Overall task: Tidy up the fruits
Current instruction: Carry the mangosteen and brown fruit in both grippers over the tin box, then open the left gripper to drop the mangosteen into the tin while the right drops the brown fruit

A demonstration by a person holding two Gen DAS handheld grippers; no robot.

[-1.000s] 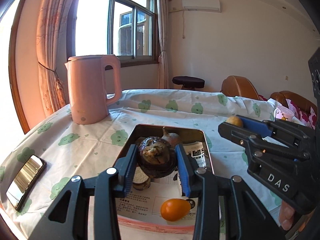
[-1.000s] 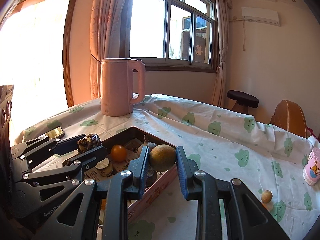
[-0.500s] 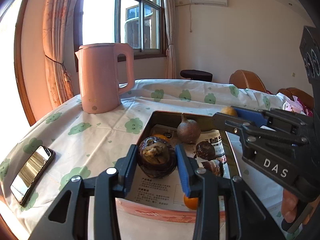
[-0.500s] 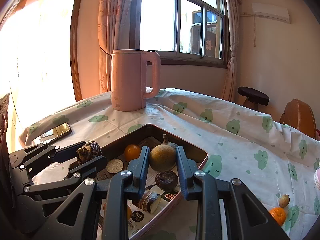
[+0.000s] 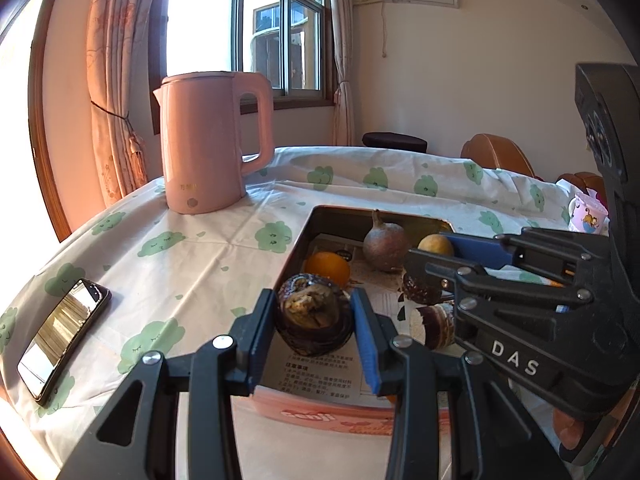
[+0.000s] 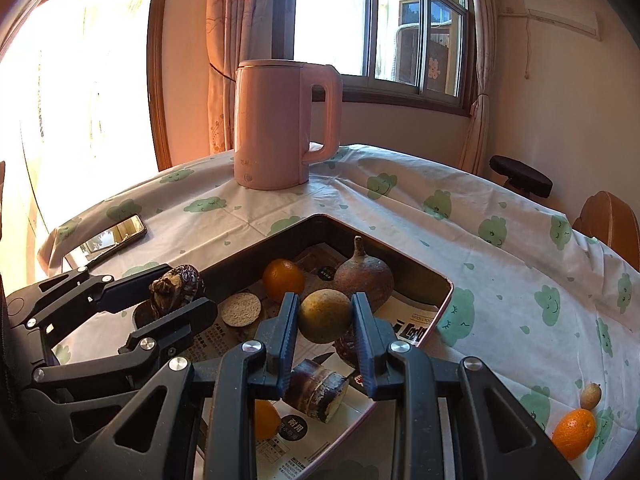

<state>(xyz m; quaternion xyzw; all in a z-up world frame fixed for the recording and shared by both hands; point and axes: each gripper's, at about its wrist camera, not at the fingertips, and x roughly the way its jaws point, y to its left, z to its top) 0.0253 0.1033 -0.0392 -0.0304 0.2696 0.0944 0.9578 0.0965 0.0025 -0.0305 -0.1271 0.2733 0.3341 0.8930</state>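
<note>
My left gripper (image 5: pixel 314 330) is shut on a dark, wrinkled, split fruit (image 5: pixel 312 308) held over the near left part of the paper-lined tray (image 5: pixel 303 236). From the right, my right gripper (image 5: pixel 430 251) reaches over the tray, shut on a round yellow-brown fruit (image 5: pixel 435 245). The right wrist view shows that same fruit (image 6: pixel 325 314) between the pads of the right gripper (image 6: pixel 325 322) above the tray (image 6: pixel 438 278). There the left gripper (image 6: pixel 187 291) holds the dark fruit (image 6: pixel 176 285) at the left. An orange (image 6: pixel 282 279), a brown stemmed fruit (image 6: pixel 362 278) and cut pieces lie in the tray.
A pink kettle (image 6: pixel 280 124) stands behind the tray, and a phone (image 5: pixel 64 336) lies on the cloth to its left. An orange (image 6: pixel 574 432) and a small brown fruit (image 6: pixel 591 395) sit on the tablecloth at the right. A pink cup (image 5: pixel 586 214) stands far right.
Both grippers have come forward and lower over the tray, each still gripping its fruit. The kettle and the tray's contents now look nearer.
</note>
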